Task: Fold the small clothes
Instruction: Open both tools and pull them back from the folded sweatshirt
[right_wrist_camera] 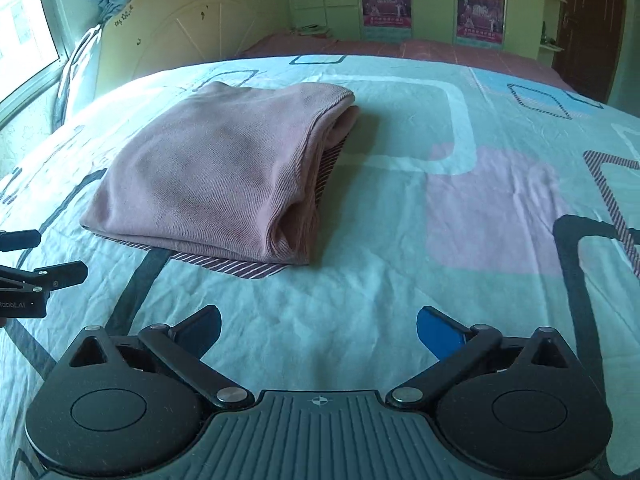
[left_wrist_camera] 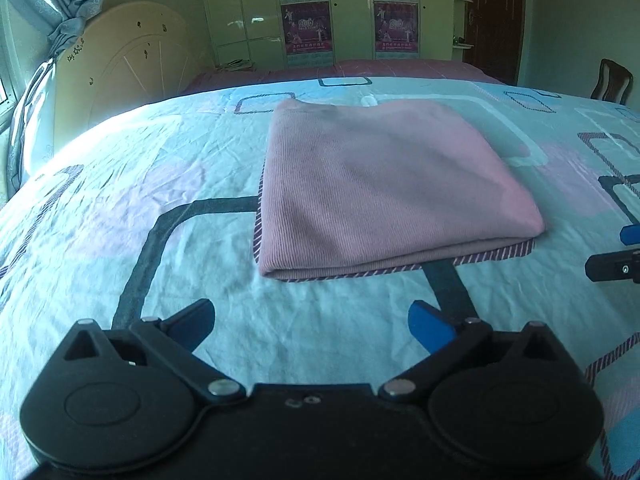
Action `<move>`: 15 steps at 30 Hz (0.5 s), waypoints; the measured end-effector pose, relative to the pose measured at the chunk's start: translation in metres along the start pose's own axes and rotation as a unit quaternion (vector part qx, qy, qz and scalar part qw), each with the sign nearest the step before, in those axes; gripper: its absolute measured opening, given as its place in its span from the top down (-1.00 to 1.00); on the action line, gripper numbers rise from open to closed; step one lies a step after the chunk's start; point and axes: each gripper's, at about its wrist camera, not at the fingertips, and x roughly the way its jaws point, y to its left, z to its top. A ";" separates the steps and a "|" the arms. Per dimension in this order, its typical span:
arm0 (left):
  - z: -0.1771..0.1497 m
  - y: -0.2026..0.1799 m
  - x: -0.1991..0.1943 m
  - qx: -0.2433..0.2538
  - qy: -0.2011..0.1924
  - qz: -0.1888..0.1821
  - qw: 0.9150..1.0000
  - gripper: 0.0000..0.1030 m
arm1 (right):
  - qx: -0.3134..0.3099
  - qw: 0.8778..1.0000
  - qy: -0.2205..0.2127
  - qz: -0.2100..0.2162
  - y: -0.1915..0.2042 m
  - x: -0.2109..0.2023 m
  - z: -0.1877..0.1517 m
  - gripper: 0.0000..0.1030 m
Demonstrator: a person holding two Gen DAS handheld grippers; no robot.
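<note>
A pink knit garment (left_wrist_camera: 384, 188) lies folded into a flat rectangle on the bed sheet (left_wrist_camera: 160, 184). It also shows in the right wrist view (right_wrist_camera: 216, 180), with its open layered edge to the right. My left gripper (left_wrist_camera: 312, 320) is open and empty, just short of the garment's near edge. My right gripper (right_wrist_camera: 320, 328) is open and empty, in front of the garment and to its right. The right gripper's fingers (left_wrist_camera: 612, 266) show at the right edge of the left wrist view; the left gripper's fingers (right_wrist_camera: 44, 276) show at the left edge of the right wrist view.
The sheet is light blue with dark and striped square outlines (right_wrist_camera: 576, 248). A cream headboard (right_wrist_camera: 192, 28) and a curtained window (right_wrist_camera: 24, 32) stand at the left. Wardrobes with posters (left_wrist_camera: 308, 28) line the far wall. A wooden chair (left_wrist_camera: 612, 80) stands at the far right.
</note>
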 end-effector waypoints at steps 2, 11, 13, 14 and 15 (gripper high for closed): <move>0.000 -0.005 -0.017 -0.006 -0.005 0.005 1.000 -0.99 | 0.003 1.000 -0.010 -0.001 0.000 -0.015 -0.002 -0.99; -0.002 -0.021 -0.081 -0.029 -0.040 -0.003 0.999 -0.99 | 0.008 0.998 -0.069 -0.009 0.018 -0.093 -0.014 -0.99; -0.002 -0.023 -0.095 -0.029 -0.048 -0.005 0.998 -0.99 | 0.008 0.996 -0.088 -0.012 0.024 -0.111 -0.018 -0.99; -0.003 -0.025 -0.103 -0.027 -0.052 -0.006 0.998 -0.99 | 0.006 0.996 -0.093 -0.016 0.027 -0.119 -0.020 -0.99; -0.003 -0.026 -0.110 -0.028 -0.055 -0.005 0.998 -0.99 | 0.004 0.995 -0.095 -0.022 0.029 -0.125 -0.022 -0.99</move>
